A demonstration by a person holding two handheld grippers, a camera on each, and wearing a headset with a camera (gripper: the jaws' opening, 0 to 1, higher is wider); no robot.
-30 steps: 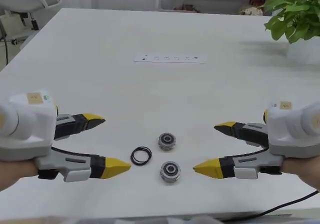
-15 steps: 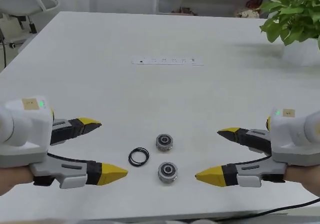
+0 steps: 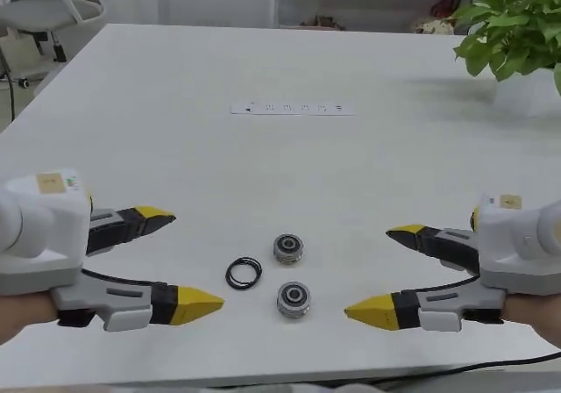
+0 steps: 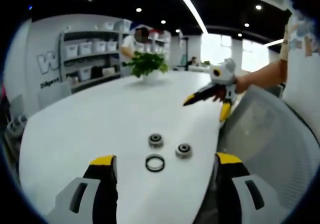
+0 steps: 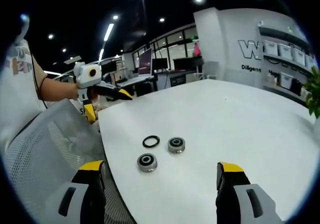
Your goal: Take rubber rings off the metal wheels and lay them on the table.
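The left gripper is at the near edge of the table, with its jaws spread wide and holding nothing. The right gripper faces it, its jaws likewise apart and empty. The black rubber rings lie flat on the table between the two grippers, nearer the left gripper's tips and touching neither tool. The far wheel and the near wheel rest just right of the rings, apart from each other.

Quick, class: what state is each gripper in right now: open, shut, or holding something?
Left gripper: open, holding nothing.
Right gripper: open, holding nothing.
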